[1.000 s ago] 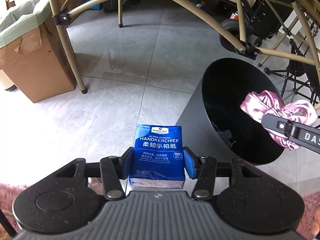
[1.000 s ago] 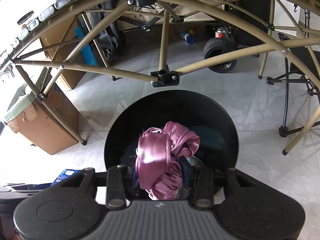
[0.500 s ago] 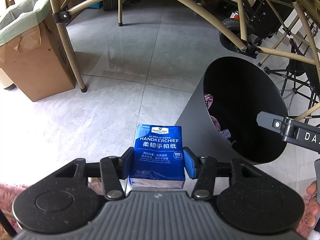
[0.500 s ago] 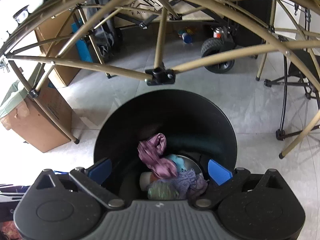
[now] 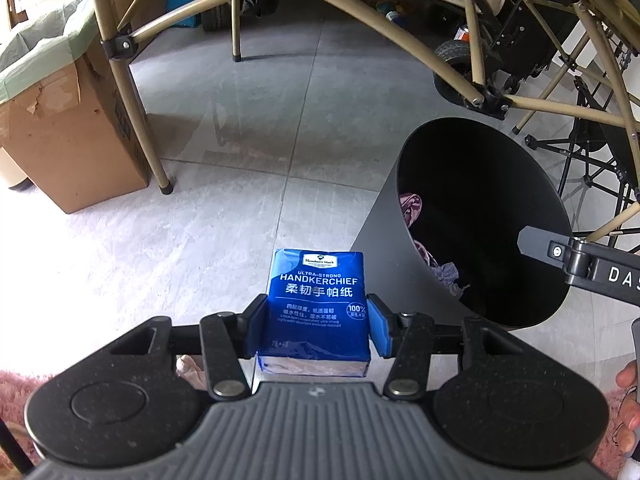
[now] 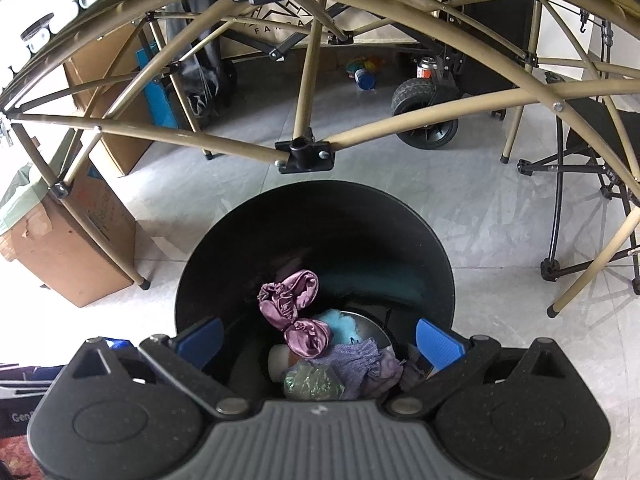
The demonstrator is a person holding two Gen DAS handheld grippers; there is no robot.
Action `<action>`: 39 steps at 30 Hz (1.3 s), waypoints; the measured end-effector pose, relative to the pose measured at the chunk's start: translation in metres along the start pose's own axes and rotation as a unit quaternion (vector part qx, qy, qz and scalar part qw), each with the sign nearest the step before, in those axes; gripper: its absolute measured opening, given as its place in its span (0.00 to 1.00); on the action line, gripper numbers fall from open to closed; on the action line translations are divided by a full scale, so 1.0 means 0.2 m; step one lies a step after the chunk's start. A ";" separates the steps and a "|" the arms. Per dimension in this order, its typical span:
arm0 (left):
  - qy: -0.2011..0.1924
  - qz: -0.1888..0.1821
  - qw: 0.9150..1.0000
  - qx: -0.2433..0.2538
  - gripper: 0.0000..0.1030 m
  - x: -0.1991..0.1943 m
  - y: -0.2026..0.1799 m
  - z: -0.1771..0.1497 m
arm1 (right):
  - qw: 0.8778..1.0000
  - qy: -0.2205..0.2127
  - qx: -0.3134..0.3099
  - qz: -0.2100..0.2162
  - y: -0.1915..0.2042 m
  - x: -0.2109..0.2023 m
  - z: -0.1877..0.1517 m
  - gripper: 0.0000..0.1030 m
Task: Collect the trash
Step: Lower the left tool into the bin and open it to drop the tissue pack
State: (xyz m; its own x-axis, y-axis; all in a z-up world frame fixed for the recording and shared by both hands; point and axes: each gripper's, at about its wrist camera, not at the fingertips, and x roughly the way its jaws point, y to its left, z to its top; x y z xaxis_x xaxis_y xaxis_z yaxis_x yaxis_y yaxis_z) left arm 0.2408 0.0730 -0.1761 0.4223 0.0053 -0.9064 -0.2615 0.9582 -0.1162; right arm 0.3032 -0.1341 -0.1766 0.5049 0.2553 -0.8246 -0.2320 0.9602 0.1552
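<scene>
Currently the blue handkerchief pack sits upright between the pads of the left gripper, clamped on its two narrow sides near the lower half, held above the floor just beside the black trash bin. Looks light and soft: a plastic-wrapped tissue brick, so it should squash a bit under the pads, and the film is likely slick; the side grip low on the pack seems right and a gentle squeeze is probably enough. The right gripper hangs over the bin mouth with jaws spread wide and nothing between them; they have just been opening. The pink satin cloth lies inside the bin on other soft rubbish. Around: tan folding frame, cardboard box, grey tiled floor.
</scene>
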 end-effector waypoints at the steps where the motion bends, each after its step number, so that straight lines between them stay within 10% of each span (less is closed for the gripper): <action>1: -0.004 0.001 1.000 0.002 0.50 -0.01 -0.01 0.00 | 1.000 -0.001 0.000 0.000 0.00 0.00 0.00 1.00; 39: -0.088 0.004 0.989 0.117 0.50 -0.09 -0.52 0.04 | 0.992 -0.063 0.104 -0.038 -0.45 -0.23 0.00 1.00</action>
State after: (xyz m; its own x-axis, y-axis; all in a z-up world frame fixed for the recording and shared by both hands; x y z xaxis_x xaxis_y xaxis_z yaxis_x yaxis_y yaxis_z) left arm 0.2675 -0.0252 -0.1441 0.5704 0.0426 -0.8203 -0.0655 0.9978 0.0063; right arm 0.3000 -0.2319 -0.1522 0.6171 0.1815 -0.7657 -0.0195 0.9763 0.2157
